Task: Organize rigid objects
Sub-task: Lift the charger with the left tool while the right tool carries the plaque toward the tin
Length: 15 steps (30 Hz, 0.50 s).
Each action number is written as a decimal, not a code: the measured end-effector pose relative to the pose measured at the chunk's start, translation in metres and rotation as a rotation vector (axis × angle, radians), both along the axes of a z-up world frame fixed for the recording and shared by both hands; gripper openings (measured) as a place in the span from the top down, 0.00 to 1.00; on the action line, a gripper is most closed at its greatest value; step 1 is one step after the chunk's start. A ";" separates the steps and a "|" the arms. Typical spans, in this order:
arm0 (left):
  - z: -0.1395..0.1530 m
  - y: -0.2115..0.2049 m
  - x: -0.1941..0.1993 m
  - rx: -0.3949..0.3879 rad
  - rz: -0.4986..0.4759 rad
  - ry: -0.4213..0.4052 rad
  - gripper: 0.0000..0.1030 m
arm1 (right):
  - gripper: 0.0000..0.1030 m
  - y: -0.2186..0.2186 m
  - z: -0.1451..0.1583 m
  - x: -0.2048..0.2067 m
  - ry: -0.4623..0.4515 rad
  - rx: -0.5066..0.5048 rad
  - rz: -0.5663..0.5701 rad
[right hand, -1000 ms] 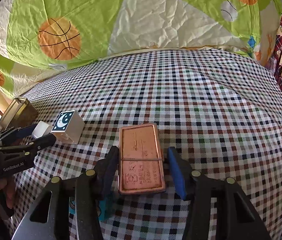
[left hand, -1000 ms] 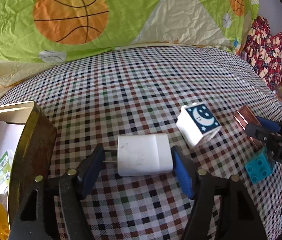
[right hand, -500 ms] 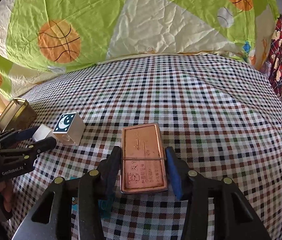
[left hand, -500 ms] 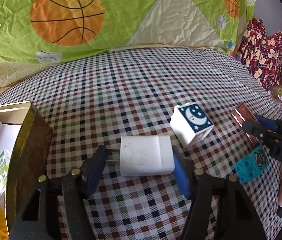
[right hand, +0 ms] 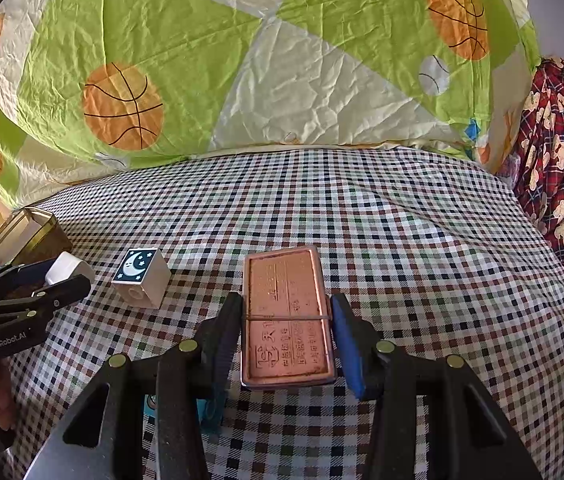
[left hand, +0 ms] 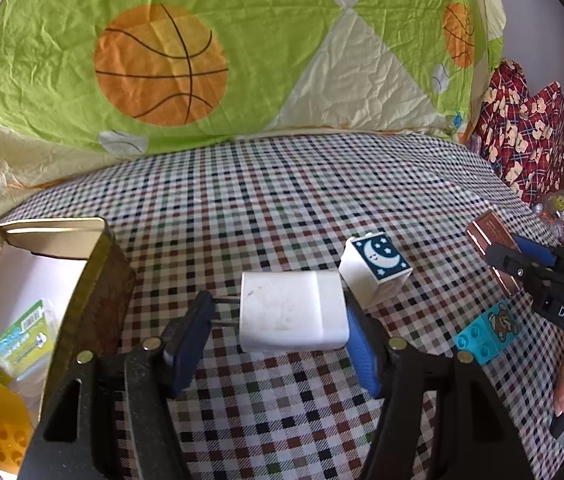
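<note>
Checked bed (right hand: 381, 216), moon cube (right hand: 141, 277), tin (left hand: 94, 288)

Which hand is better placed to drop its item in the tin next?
Left. The left gripper holds the white charger right beside the open tin. The right gripper holds the copper case farther away, past the moon cube.

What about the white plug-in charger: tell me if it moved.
Yes: the white charger apparently lifted; the white moon-printed cube and gold tin box both drew in toward it.

Black claw (left hand: 278, 332) frames, blue pads (left hand: 361, 354), brass screws, white "DAS" and "GenRobot.AI" lettering, bare fingers.
</note>
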<state>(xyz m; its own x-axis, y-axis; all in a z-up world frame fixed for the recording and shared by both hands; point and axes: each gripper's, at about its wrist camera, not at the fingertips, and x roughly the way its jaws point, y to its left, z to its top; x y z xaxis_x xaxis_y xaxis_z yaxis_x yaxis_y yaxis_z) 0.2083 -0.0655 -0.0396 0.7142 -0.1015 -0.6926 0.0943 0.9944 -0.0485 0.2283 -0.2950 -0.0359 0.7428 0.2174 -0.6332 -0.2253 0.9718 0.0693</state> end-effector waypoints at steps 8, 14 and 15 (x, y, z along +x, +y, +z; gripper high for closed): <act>0.009 0.002 -0.015 0.015 0.039 -0.078 0.39 | 0.54 0.000 0.006 -0.010 -0.047 0.025 -0.009; 0.017 0.005 -0.034 0.022 0.080 -0.155 0.39 | 0.54 0.003 0.011 -0.021 -0.098 0.034 -0.014; 0.019 0.005 -0.038 0.028 0.087 -0.172 0.39 | 0.54 0.003 0.012 -0.022 -0.103 0.042 -0.016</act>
